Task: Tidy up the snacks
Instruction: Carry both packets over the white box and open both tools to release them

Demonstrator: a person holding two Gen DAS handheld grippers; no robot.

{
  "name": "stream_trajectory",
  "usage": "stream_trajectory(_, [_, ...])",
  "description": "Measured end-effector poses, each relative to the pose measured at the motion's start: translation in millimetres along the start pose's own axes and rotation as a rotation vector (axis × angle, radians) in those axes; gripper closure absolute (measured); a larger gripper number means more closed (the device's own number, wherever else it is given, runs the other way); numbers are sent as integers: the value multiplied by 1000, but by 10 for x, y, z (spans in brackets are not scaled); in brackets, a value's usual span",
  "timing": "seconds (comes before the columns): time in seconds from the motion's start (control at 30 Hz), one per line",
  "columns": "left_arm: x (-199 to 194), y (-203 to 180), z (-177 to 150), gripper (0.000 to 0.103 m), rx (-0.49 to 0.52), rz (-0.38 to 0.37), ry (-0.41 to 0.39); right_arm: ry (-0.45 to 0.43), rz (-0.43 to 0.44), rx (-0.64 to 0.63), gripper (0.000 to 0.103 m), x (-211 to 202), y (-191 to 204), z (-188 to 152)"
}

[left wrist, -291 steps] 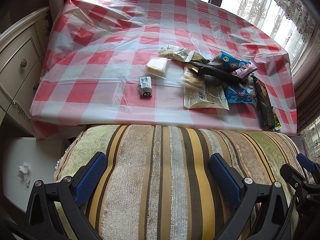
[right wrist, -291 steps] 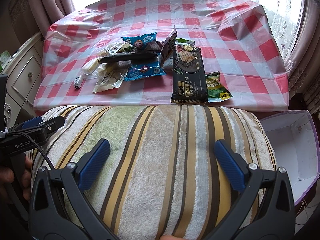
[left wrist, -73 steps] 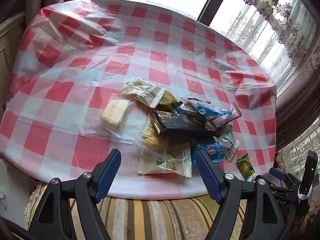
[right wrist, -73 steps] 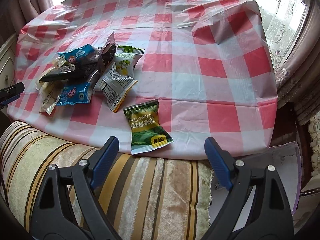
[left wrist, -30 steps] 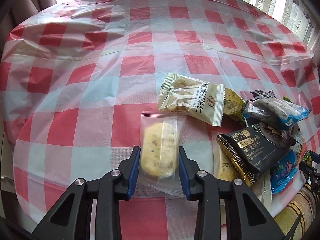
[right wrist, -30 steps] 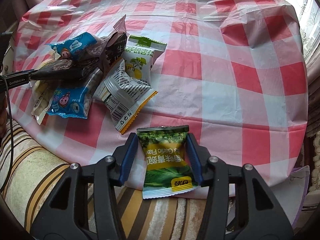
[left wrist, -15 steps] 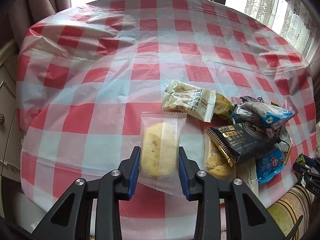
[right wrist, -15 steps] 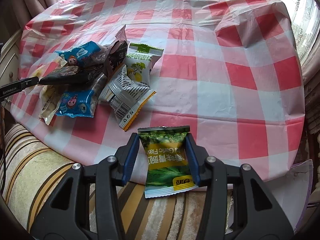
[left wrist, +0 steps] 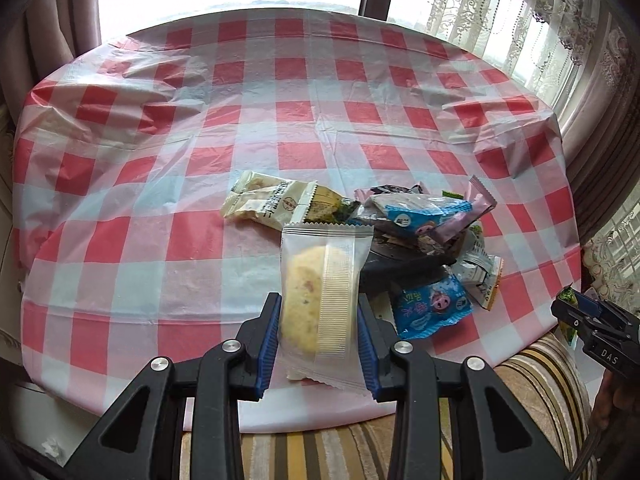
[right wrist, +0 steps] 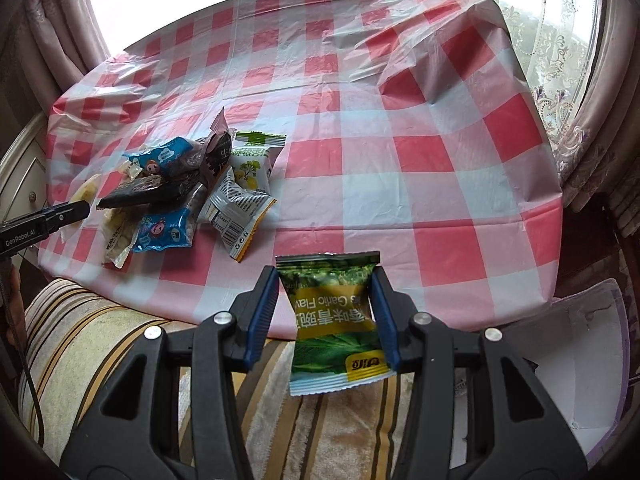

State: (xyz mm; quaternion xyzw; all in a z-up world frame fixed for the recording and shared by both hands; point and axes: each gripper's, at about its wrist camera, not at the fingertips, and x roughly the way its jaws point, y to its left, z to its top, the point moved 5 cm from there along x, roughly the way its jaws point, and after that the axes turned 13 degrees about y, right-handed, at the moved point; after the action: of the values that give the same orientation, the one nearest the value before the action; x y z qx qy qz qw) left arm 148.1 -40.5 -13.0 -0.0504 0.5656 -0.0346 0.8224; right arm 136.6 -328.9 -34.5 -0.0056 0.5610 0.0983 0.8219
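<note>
My left gripper (left wrist: 318,312) is shut on a clear packet with a round yellow pastry (left wrist: 320,300), held in the air above the near edge of the checked table (left wrist: 160,168). My right gripper (right wrist: 326,292) is shut on a green garlic-flavour snack packet (right wrist: 334,320), also lifted clear of the table. A pile of snack packets (left wrist: 420,248) lies on the cloth: cream, blue, black and silver wrappers. The same pile (right wrist: 188,188) sits at the left in the right wrist view. The right gripper (left wrist: 588,320) also shows at the left wrist view's right edge.
A striped towel-covered cushion (right wrist: 120,340) runs along the table's near edge. A white open box (right wrist: 592,344) stands on the floor at the right. A white drawer cabinet (right wrist: 20,176) is at the left. Curtains and a window lie behind the table.
Both grippers have risen and drawn back from the table, each carrying its packet. The pastry packet and the green packet have left the cloth.
</note>
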Motion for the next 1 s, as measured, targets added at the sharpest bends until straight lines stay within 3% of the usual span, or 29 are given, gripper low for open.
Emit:
stream_trajectory(0.5, [-18, -1301, -75, 67, 225, -120, 18, -28, -26, 185, 53, -260, -852, -519])
stream_trajectory(1.0, [156, -2660, -353, 67, 470, -259, 143, -25, -27, 363, 53, -267, -1597, -955])
